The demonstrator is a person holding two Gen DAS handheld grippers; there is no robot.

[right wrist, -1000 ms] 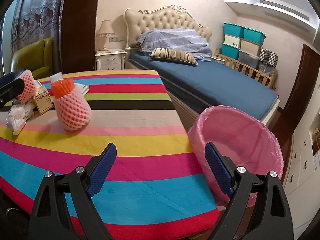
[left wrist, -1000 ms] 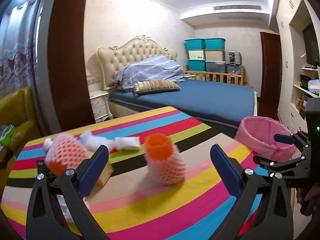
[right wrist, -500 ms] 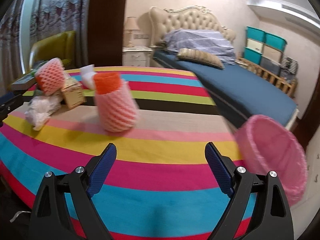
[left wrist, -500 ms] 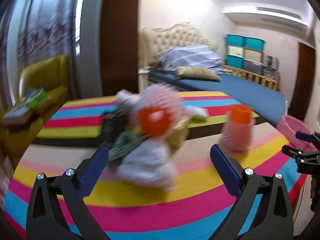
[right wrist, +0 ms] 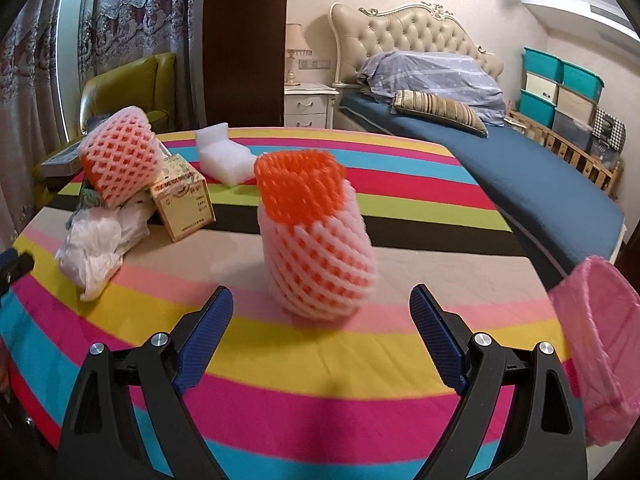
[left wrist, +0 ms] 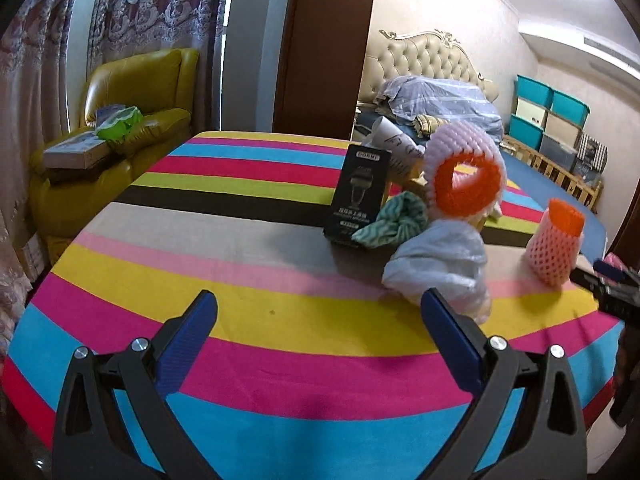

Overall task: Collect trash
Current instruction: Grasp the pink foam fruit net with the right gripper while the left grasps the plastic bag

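Right gripper [right wrist: 322, 316] hangs low over the striped table [right wrist: 320, 396], jaws spread wide, nothing between them. Just ahead, almost centred in that gap, stands the upright foam net sleeve [right wrist: 316, 236], orange inside, white mesh outside. It looks feather-light, so I'd worry one finger touches first and simply tips or skids it away instead of pinching it.

Over on the other side, the left gripper [left wrist: 320, 332] is also wide open and holding nothing, hovering above bare cloth. The crumpled plastic bag [left wrist: 440, 268] lies just beside its right finger, off-centre, so a closing move from here could catch only a corner.

Further back sits the pile: a black box [left wrist: 358, 196], a green rag [left wrist: 394, 220], a second foam net [left wrist: 466, 178] perched on top. Pull the bag and that stack may tumble.

At the table's far right edge waits the pink bin [right wrist: 600, 360], soft-walled; a careless drop could miss it.
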